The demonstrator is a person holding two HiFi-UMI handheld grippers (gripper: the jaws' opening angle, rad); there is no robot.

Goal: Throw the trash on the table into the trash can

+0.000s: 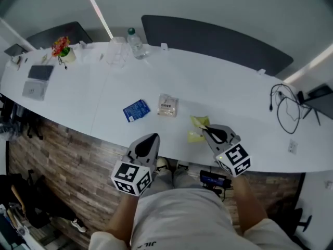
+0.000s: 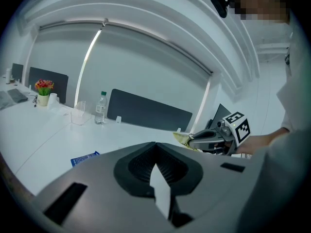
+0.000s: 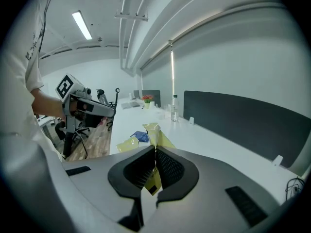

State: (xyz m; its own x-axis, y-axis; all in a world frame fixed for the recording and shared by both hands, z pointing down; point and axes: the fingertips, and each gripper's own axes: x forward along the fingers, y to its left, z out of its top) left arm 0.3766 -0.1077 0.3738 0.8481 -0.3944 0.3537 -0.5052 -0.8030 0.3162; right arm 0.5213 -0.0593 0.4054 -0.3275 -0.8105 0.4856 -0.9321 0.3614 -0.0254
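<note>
head view: right gripper (image 1: 204, 128) clamps a yellow wrapper (image 1: 198, 122) right of the blue packet (image 1: 136, 110); a clear packet (image 1: 167, 105) lies between. left gripper view: left gripper (image 2: 155, 152) closed, perhaps on a white scrap (image 2: 160, 191). right gripper view: yellow wrapper pinched. nothing looks binned; both packets remain.

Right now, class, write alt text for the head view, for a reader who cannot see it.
Seen from above, a person's right gripper is shut on a yellow wrapper over a long white table. A second yellow scrap, a clear packet and a blue packet lie on the table, and the left gripper hangs at its near edge.
</note>
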